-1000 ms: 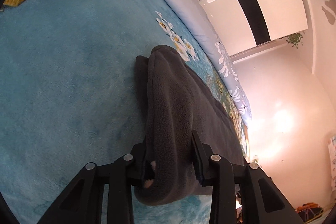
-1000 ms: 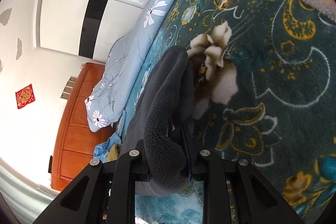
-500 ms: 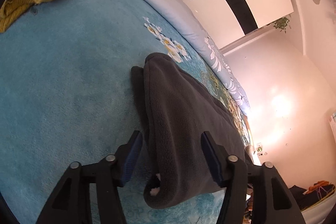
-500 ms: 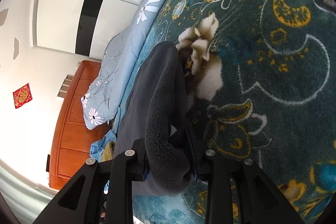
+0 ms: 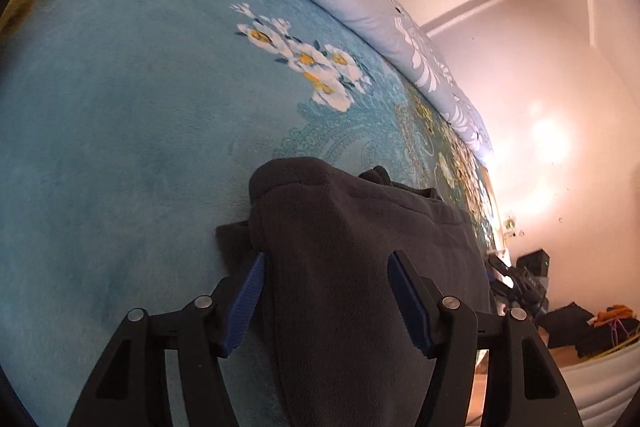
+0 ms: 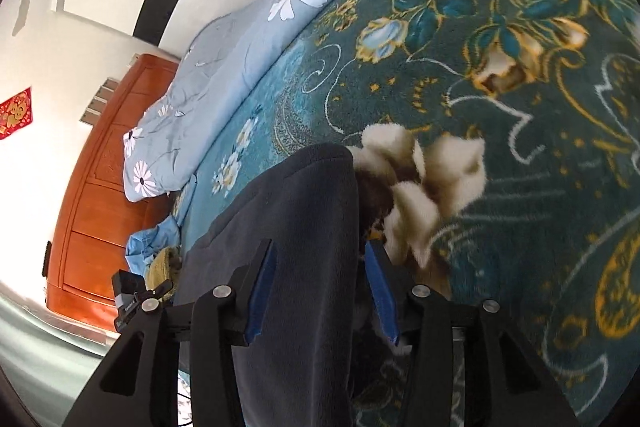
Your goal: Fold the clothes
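Both grippers are now standing open, having let go of the fleece (image 5: 360, 287) they were pinching a second ago. The left gripper (image 5: 326, 267) and right gripper (image 6: 320, 255) are backing off low in frame. The fleece is lying folded on the blanket (image 5: 120, 107), so this fold looks done.
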Demonstrator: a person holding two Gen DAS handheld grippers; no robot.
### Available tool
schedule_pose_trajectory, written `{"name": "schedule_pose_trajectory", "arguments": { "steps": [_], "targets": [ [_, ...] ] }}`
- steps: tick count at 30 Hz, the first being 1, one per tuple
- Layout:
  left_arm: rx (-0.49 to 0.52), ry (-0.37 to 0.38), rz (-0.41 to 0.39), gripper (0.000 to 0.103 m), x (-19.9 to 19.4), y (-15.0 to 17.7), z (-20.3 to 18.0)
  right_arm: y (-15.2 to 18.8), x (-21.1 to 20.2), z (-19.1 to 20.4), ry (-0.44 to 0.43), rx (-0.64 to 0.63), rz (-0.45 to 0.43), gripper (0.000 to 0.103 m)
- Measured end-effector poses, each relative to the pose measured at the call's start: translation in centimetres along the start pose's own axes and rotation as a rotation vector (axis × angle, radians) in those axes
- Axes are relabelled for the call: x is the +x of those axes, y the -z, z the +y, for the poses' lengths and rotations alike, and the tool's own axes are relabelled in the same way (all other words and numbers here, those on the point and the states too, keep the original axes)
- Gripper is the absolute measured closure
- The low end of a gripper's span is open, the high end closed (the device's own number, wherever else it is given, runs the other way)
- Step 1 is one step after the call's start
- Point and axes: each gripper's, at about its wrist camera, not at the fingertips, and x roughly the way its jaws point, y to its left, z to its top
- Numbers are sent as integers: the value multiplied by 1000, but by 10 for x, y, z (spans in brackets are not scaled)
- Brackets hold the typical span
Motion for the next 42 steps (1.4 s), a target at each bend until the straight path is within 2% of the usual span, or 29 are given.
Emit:
{"name": "schedule_pose_trajectory", "arguments": {
  "steps": [5,10,13,14,16,17,21,25,29,33,38,42],
  "targets": [
    [8,18,50,36,16,-13,0,-15,29,-11,-71,2,89,56],
    [0,41,27,38,17,-20,3,-19,26,-6,-89,-8,46,56],
    [5,52,13,38,18,-24,2,-22,23,-3,-97,-14,15,67],
    [15,44,9,39,18,-24,0,-23,22,-1,-100,-16,4,76],
    [38,26,-5,52,16,-24,-4,-23,19,3,-101,-29,-13,84],
    [51,15,-18,62,15,-23,-6,-24,17,7,-93,-41,-19,89],
    [136,-33,-74,77,4,-18,-26,-24,5,25,-74,-82,-48,94],
    [191,26,-172,85,-25,-22,-48,-32,-7,45,-118,-129,-89,95],
    [228,2,-237,85,-42,-28,-57,-48,-2,60,-105,-173,-100,95],
    [165,-61,-189,85,-27,-34,-25,-62,26,46,-73,-137,-54,95],
    [52,-66,-103,85,2,-27,15,-61,57,19,-17,-93,35,95],
    [38,-41,-84,81,8,-26,14,-58,57,15,-19,-97,55,93]
  ]
}}
